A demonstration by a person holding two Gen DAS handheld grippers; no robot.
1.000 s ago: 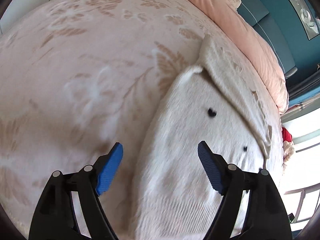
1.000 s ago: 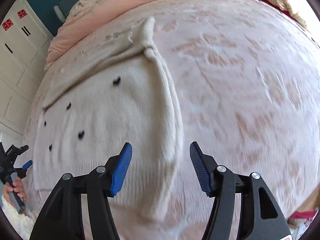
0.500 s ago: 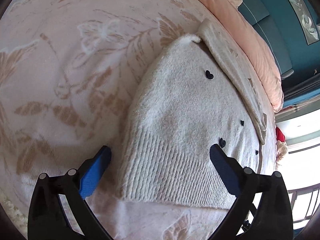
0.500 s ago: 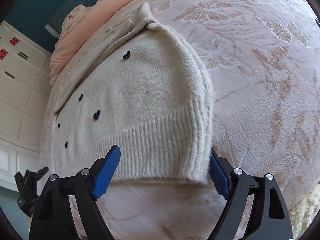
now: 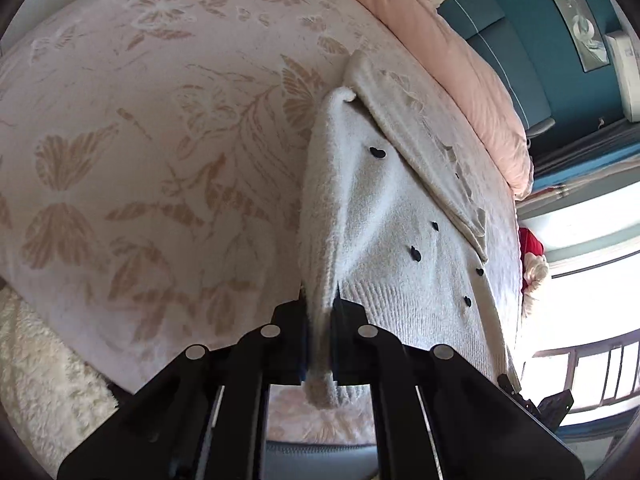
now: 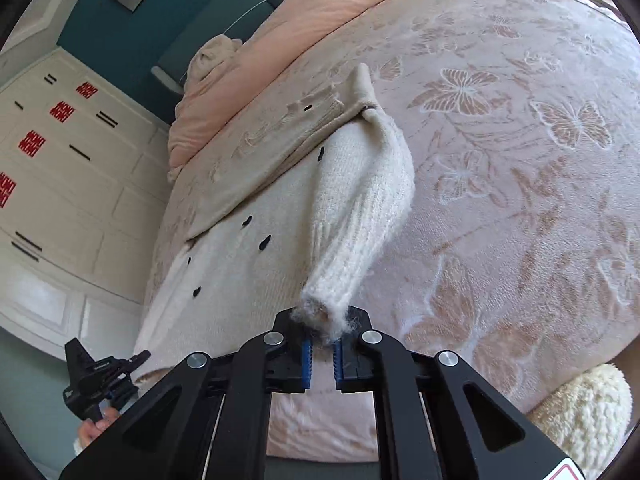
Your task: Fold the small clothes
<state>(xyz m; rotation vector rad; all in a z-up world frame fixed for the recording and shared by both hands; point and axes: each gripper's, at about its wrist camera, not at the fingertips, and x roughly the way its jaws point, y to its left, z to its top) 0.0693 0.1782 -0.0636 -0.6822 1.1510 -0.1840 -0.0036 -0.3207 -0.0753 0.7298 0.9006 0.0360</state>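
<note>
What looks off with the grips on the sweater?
The right gripper holds only a fuzzy tip of the sweater hem, fibres fraying out. The left gripper bites deeper, so the hold looks uneven.

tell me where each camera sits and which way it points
Left wrist: on the left tool, looking along its fingers over the bed toward the headboard; both jaws pinch the sweater hem.
Right wrist: on the right tool, facing the same way; its jaws clamp the sweater's other corner, and the left tool and hand show at lower left.
Shared: sweater, bed, pink duvet.
</note>
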